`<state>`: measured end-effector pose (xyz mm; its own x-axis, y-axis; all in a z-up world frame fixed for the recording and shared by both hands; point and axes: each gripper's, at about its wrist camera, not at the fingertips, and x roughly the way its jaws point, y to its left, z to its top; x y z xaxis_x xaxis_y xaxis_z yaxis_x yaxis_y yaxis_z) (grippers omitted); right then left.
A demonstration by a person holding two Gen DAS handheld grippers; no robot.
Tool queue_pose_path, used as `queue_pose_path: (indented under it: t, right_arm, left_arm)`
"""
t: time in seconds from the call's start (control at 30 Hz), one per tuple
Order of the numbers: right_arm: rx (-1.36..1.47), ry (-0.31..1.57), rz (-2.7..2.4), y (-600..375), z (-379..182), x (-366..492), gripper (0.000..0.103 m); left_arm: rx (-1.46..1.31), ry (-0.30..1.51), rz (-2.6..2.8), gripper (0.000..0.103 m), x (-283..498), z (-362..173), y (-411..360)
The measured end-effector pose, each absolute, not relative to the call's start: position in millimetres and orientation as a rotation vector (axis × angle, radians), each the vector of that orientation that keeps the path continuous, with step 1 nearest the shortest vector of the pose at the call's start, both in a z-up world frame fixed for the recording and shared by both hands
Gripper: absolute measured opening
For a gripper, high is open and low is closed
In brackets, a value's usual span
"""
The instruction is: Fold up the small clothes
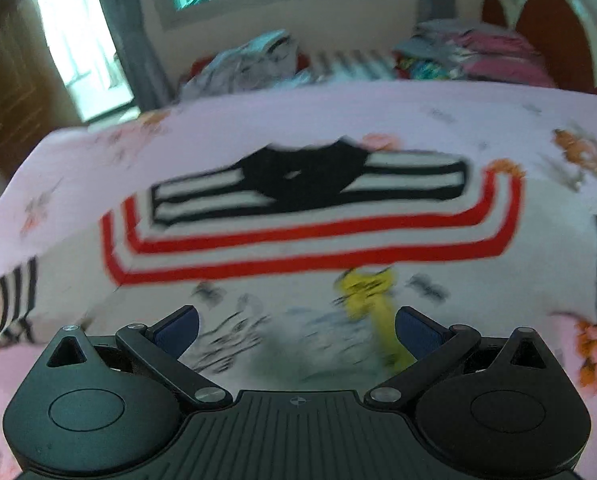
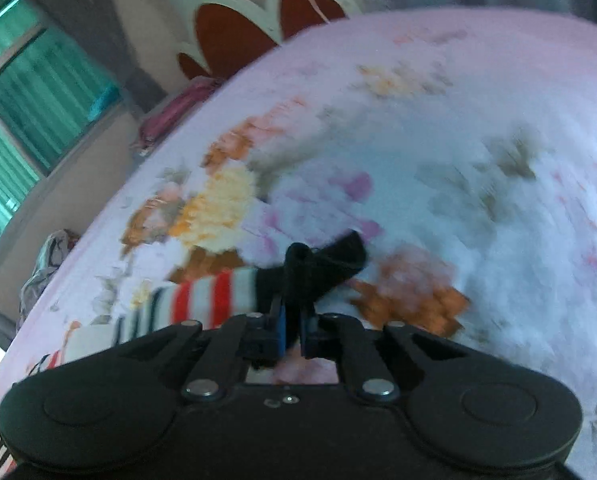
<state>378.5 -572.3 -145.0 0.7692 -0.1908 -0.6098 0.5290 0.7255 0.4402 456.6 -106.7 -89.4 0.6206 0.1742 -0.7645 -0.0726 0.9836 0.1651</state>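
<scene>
The left gripper (image 1: 296,330) hangs with jaws wide over the blurry shirt (image 1: 298,248). The right gripper (image 2: 293,334) pinches its black cuff (image 2: 318,268); most stays hidden

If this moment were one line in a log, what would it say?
stage: gripping | right gripper: shut on sleeve cuff | left gripper: open over small shirt | surface: floral bedsheet

**Open bedsheet ahead, clutter at the far edge**

I see bare floral bedsheet (image 1: 438,112) all round the spread striped shirt (image 1: 306,220), so I have room to pass on both sides. Piled clothes (image 1: 250,64) and a folded stack (image 1: 470,54) block the far edge; the headboard (image 2: 234,32) closes one end.
</scene>
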Motion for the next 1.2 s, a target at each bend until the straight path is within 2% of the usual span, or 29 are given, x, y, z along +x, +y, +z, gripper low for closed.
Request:
queue_pose_path:
  t: [0.17, 0.33, 0.57, 0.83, 0.9, 1.0, 1.03, 1.07, 1.2]
  right_arm:
    - [0.514, 0.558, -0.225, -511.2, -114.1, 405.6, 0.007]
    - [0.317, 0.592, -0.039, -404.8, -99.2, 436.6, 0.007]
    - [0.179, 0.676, 0.095, -271.4, -114.8, 475.0, 0.007]
    - [0.046, 0.806, 0.154, -181.7, -161.2, 496.8, 0.007]
    - [0.02, 0.785, 0.159, -175.4, -161.2, 493.5, 0.012]
    - [0.026, 0.75, 0.185, -178.9, -146.6, 486.2, 0.032]
    - [0.04, 0.702, 0.178, -185.8, -136.2, 477.7, 0.046]
    - [0.055, 0.669, 0.174, -191.0, -128.6, 470.0, 0.052]
    - [0.096, 0.607, 0.11, -237.2, -104.3, 457.3, 0.039]
  left_arm:
    - [0.053, 0.813, 0.142, 0.103, 440.7, -83.4, -57.9]
    - [-0.043, 0.837, 0.056, 0.103, 440.7, -94.2, -5.7]
    - [-0.09, 0.802, 0.04, 0.103, 436.1, -95.4, 59.4]
    - [-0.151, 0.817, -0.006, 0.103, 431.8, -104.2, 107.1]
    - [-0.157, 0.817, -0.025, 0.103, 433.2, -106.9, 105.2]
    - [-0.181, 0.816, -0.088, 0.102, 442.2, -110.2, 90.1]
    - [-0.197, 0.816, -0.118, 0.102, 448.0, -111.5, 82.8]
    - [-0.214, 0.818, -0.145, 0.102, 452.5, -112.4, 75.4]
    - [-0.322, 0.829, -0.284, 0.102, 481.6, -123.6, 33.8]
